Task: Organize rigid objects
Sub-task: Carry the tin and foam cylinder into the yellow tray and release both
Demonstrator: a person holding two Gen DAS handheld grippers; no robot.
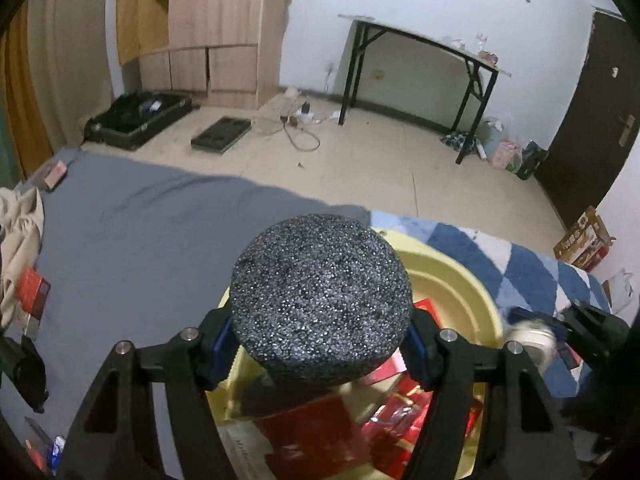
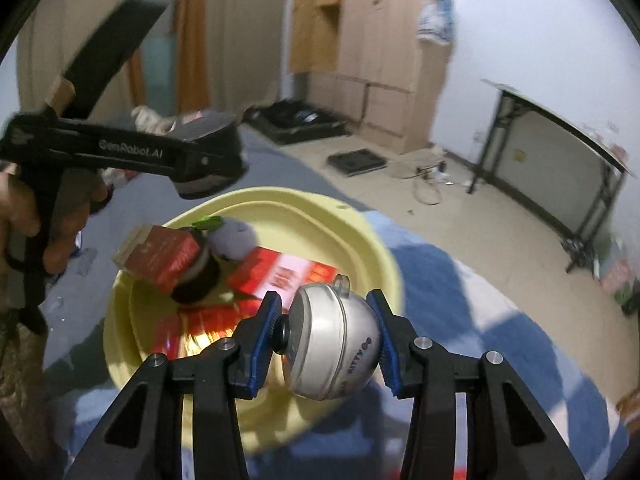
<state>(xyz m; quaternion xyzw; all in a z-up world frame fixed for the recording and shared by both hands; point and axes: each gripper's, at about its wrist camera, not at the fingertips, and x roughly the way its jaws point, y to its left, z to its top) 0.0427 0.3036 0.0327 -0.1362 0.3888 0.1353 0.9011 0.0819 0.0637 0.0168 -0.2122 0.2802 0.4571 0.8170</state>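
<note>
L claw [image 1: 320, 344] clamped on a dark speckled foam disc [image 1: 320, 300], pads on both sides, held above the yellow basin [image 1: 460, 280]. R claw [image 2: 326, 340] gripping a silver ball-shaped tin [image 2: 336, 344] w/ "KITTY" print, over the basin's near rim. Basin sits on the bed [image 1: 140, 220], partly on a blue/white checked blanket [image 1: 520, 264]. Inside: red boxes [image 2: 280, 272], a dark cylinder [image 2: 198, 280], small plush [image 2: 232, 240]. More red boxes loose on bed at far left [image 1: 36, 292].
</note>
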